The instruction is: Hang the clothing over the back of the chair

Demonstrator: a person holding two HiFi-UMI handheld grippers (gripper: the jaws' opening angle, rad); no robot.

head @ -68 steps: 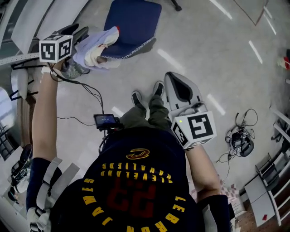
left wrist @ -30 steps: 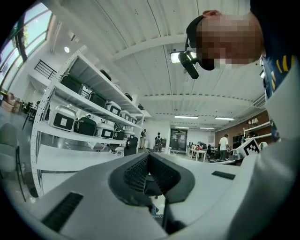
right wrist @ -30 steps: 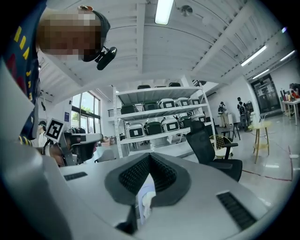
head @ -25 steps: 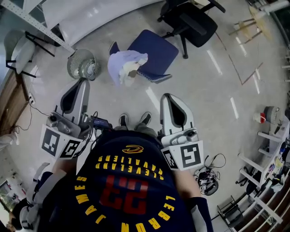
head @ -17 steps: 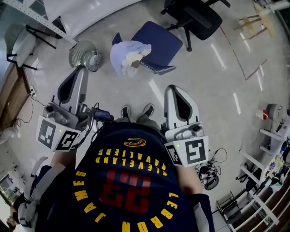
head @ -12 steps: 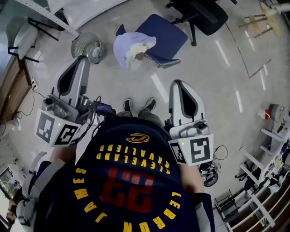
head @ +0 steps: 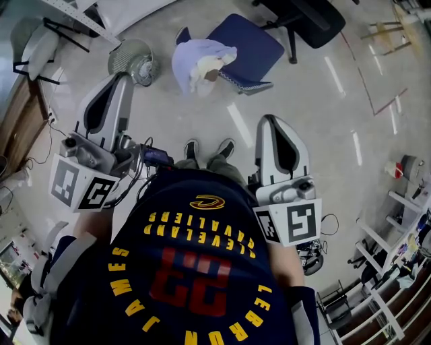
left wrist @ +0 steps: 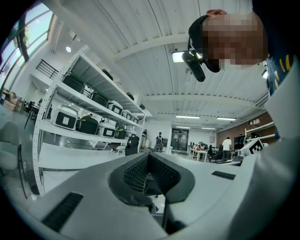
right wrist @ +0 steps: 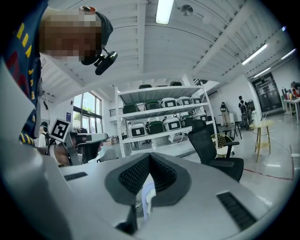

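Clothing (head: 201,62) lies draped over the back of the chair (head: 256,44) — the hanging looks done. The left gripper (head: 116,82) and right gripper (head: 275,122) have jaws closed on nothing, well apart from the chair — no step appears left.

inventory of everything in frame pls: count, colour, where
clothing: 1, pale lavender and white, draped over the chair's edge
chair: 1, blue seat, floor ahead of the person
office chair: 1, black, beyond the blue one
fan: 1, grey wire guard, floor left of the chair
shelf rack: 1, white, holds several cases
stool: 1, pale, right gripper view
shoes: 2, dark
left gripper: grey, shut, empty
right gripper: grey, shut, empty
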